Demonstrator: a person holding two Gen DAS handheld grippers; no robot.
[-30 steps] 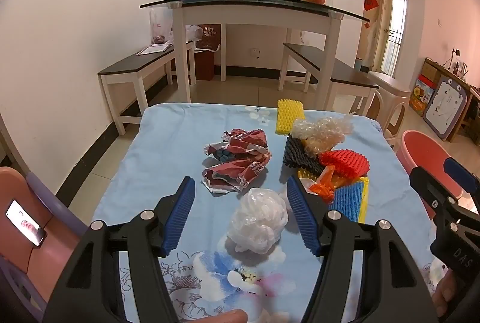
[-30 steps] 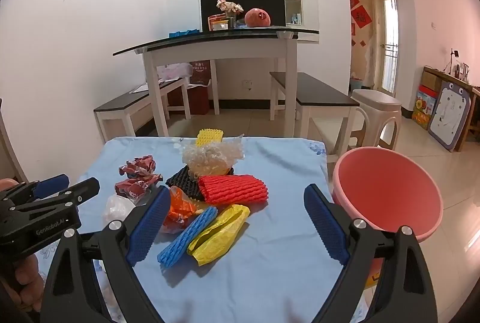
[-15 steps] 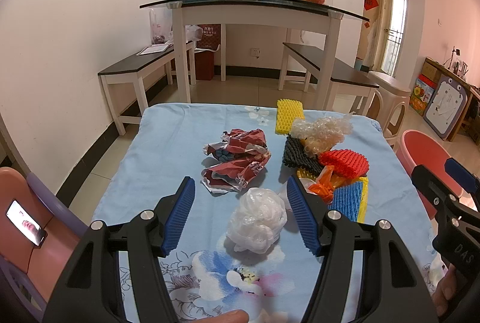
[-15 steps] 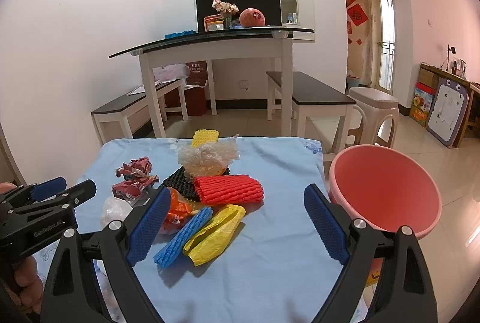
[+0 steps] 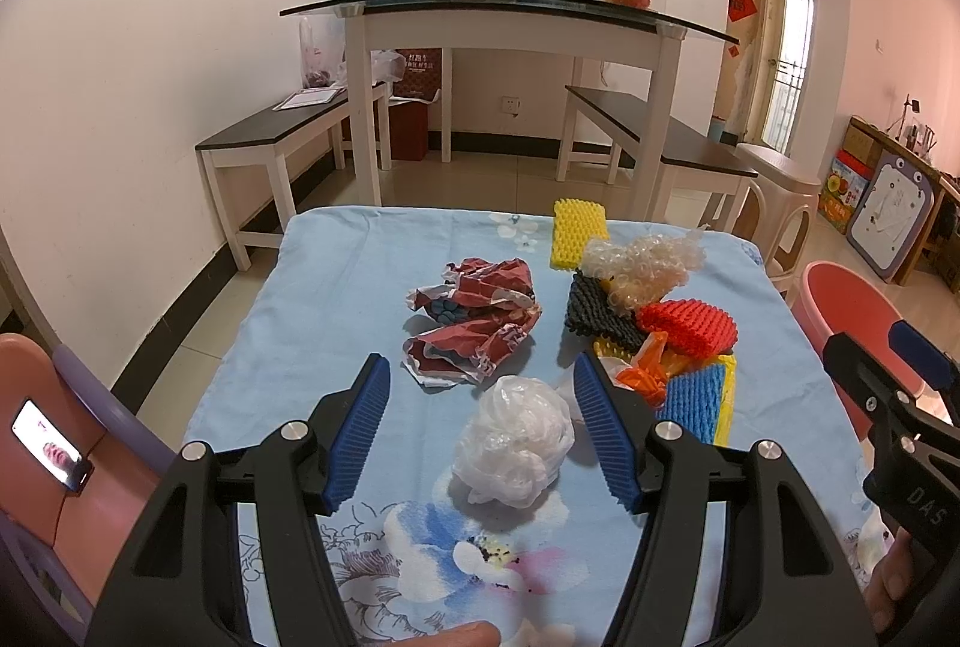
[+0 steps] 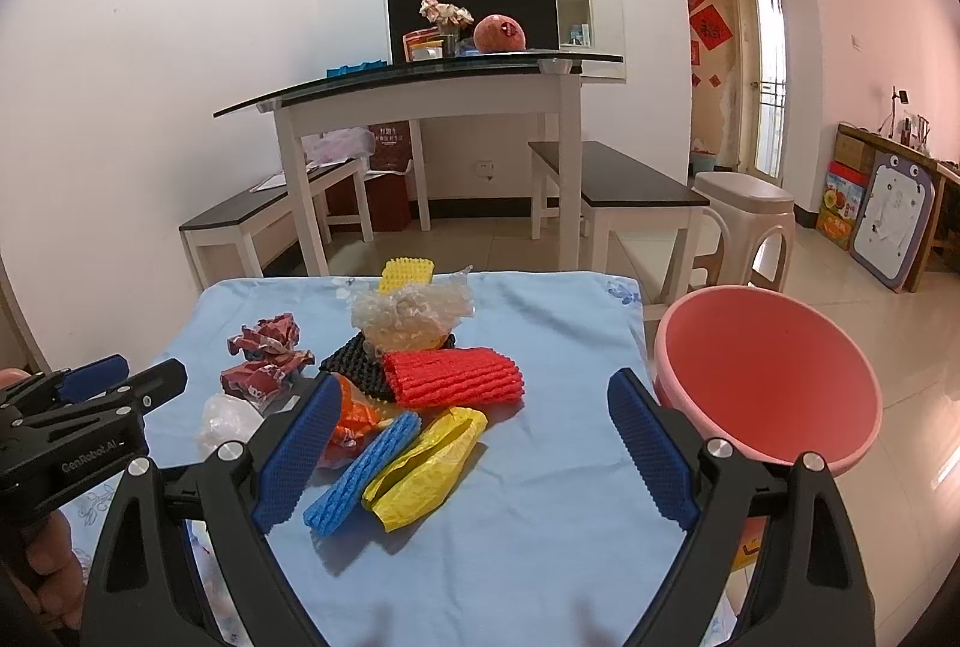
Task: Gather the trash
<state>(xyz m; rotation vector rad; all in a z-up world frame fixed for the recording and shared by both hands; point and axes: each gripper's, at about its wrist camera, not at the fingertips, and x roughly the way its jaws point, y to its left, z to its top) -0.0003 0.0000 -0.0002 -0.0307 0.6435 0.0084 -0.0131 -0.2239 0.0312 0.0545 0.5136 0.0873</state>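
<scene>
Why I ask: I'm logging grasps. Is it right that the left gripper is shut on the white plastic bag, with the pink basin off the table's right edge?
Not quite. The left gripper is open; the white plastic bag lies loose between its fingers, as the left wrist view shows. The pink basin is indeed off the table's right edge.

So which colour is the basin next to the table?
The basin is pink, inside and out; the right wrist view shows it best.
</scene>
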